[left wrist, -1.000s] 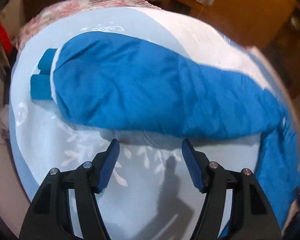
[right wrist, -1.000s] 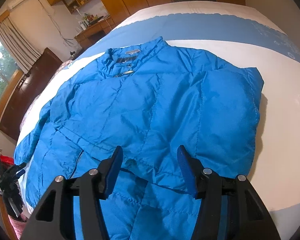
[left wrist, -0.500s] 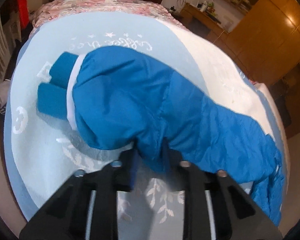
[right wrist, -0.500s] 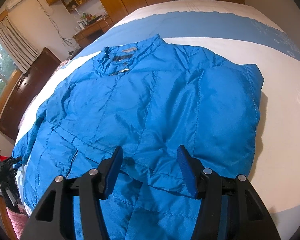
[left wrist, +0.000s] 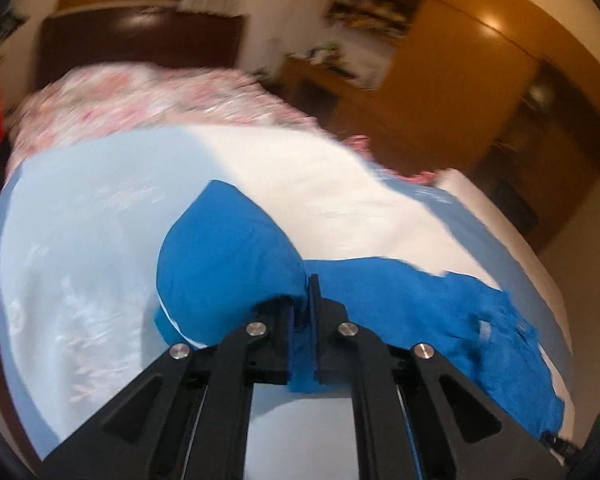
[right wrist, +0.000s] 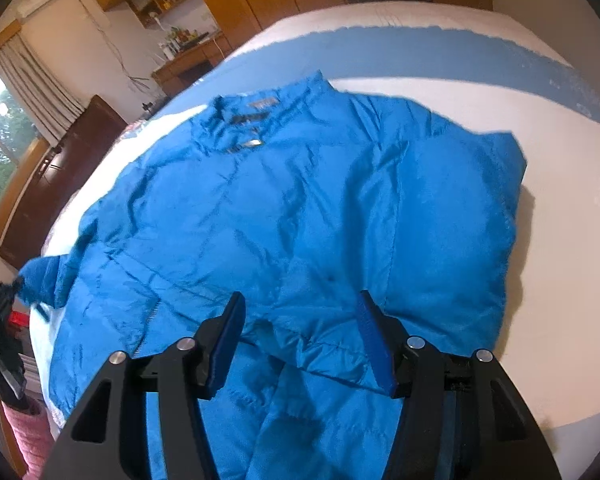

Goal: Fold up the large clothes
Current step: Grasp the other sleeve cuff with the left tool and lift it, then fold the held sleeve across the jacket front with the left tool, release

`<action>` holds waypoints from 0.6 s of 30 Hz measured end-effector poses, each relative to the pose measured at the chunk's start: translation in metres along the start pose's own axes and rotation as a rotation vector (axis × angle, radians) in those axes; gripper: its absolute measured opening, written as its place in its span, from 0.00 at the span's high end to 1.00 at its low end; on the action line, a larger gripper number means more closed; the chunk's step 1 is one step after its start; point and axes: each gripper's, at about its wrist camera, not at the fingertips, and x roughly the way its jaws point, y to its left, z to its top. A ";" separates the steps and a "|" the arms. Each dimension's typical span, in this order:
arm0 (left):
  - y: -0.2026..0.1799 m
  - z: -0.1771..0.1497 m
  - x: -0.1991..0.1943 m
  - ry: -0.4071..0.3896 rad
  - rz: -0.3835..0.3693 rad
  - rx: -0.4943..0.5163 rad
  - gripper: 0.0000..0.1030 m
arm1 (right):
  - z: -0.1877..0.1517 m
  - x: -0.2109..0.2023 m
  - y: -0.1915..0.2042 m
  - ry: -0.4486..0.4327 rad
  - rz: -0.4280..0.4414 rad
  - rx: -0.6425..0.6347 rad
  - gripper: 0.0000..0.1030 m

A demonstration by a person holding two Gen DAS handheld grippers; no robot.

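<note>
**Left-wrist view: sleeve pinched and lifted off the bed**

Left-wrist footage was smeared by motion, yet the grip was plain. The left claw (left wrist: 304, 320) stood closed on a fold of the blue jacket (left wrist: 236, 264), with cloth squeezed between its two dark fingers (left wrist: 278, 344) and hanging out below them. The bunched sleeve rose from the claw as a rounded hump above the bed (left wrist: 80, 240), whose cover was pale blue and white. The rest of the garment trailed away to the right across the cover. A floral quilt (left wrist: 140, 108) lay at the far end of the bed before a dark headboard (left wrist: 132, 44), and wooden cabinets (left wrist: 480, 80) filled the right side of the room.

From the right-wrist camera, the jacket (right wrist: 300, 208) lay spread flat on the bed (right wrist: 560, 240), collar (right wrist: 260, 108) pointing away, one sleeve folded in over the body. The right claw (right wrist: 300, 328) hovered just above the lower front of the jacket with its jaws apart; nothing sat between its blue pads (right wrist: 374, 340). At the far left edge the lifted sleeve end (right wrist: 40, 280) showed beside the other claw, which was blurred there.
</note>
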 end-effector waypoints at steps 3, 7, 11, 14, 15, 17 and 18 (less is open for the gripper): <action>-0.049 -0.001 0.001 -0.001 -0.066 0.081 0.97 | -0.004 -0.010 0.003 -0.010 -0.005 -0.007 0.44; -0.117 -0.012 -0.002 -0.015 -0.150 0.197 0.97 | -0.010 -0.019 0.001 -0.017 -0.001 -0.002 0.43; -0.181 -0.033 -0.006 0.004 -0.251 0.296 0.97 | -0.011 -0.021 -0.004 -0.023 -0.003 0.011 0.43; -0.229 -0.055 -0.001 0.041 -0.316 0.379 0.97 | -0.012 -0.023 -0.007 -0.025 0.001 0.017 0.43; -0.246 -0.064 0.002 0.051 -0.328 0.411 0.97 | -0.012 -0.023 -0.008 -0.026 0.002 0.019 0.43; -0.270 -0.078 0.011 0.084 -0.356 0.449 0.97 | -0.012 -0.024 -0.010 -0.026 0.004 0.022 0.43; -0.281 -0.086 0.017 0.108 -0.374 0.467 0.97 | -0.013 -0.025 -0.011 -0.027 0.005 0.023 0.43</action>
